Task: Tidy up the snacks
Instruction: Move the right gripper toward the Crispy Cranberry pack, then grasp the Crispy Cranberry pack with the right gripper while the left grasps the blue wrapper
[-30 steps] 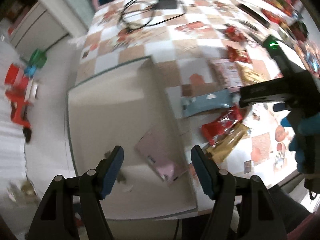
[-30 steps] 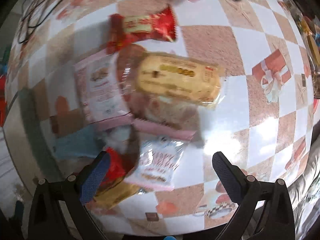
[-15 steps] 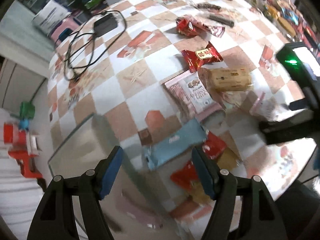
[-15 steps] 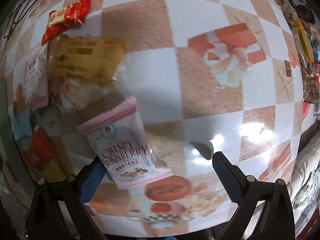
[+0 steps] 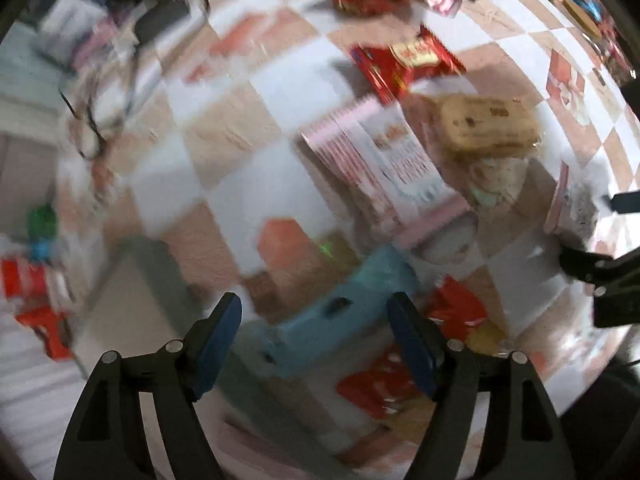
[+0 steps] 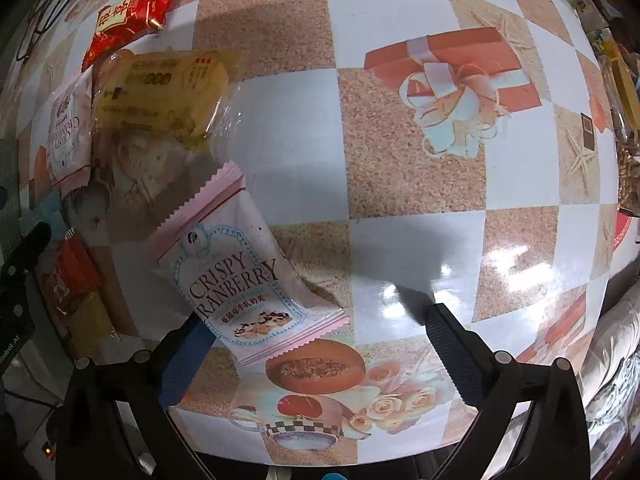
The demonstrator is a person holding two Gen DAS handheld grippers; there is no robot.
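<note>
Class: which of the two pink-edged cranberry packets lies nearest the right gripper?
The Crispy Cranberry packet beside the right gripper; the other pink packet lies farther away.

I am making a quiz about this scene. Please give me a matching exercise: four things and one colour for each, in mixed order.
Things:
1. Crispy Cranberry packet
2. cake in clear wrapper
3. packet with gold print
4. long packet between the left tool fingers

Colours:
A. light blue
B. red
C. pink and white
D. yellow

Pairs: 1-C, 2-D, 3-B, 4-A

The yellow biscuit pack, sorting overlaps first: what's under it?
Under the yellow biscuit pack lies a clear-wrapped pale snack, partly covered; its label is unreadable. A pink packet sits beside it.
</note>
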